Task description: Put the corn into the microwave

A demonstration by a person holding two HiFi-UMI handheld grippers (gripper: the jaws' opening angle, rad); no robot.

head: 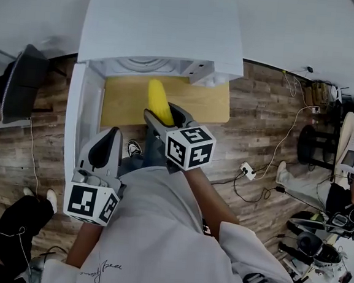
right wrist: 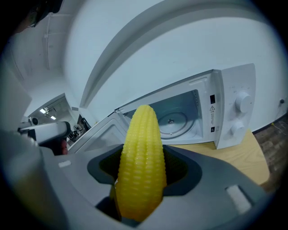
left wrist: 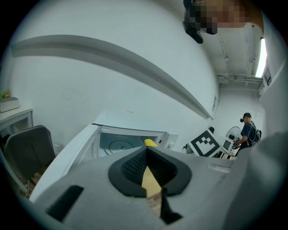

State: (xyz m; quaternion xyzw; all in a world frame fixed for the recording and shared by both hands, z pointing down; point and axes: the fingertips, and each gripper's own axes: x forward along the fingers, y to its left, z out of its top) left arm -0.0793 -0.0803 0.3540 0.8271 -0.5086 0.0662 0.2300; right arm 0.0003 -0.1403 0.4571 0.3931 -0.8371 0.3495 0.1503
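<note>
Corn (right wrist: 140, 166) gripped by right tongs (head: 165, 116) above worktop (head: 212, 101), at 6 o'clock of open microwave (head: 162, 25). Left tongs (left wrist: 147, 168) closed, empty. Carry-in step judged in hand. Next: corn to be advanced toward 12 o'clock into cavity, then released.

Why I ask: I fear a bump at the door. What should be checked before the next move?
1. Right gripper clamped on the yellow ribbed corn cob: ok.
2. White boxy microwave, door swung open: ok.
3. Round glass turntable bare: ok.
4. Corn inside the cavity: not ok; it hangs over the light wooden table, in front of the opening.
5. Shut, empty left gripper clear of the door: cannot tell.
</note>
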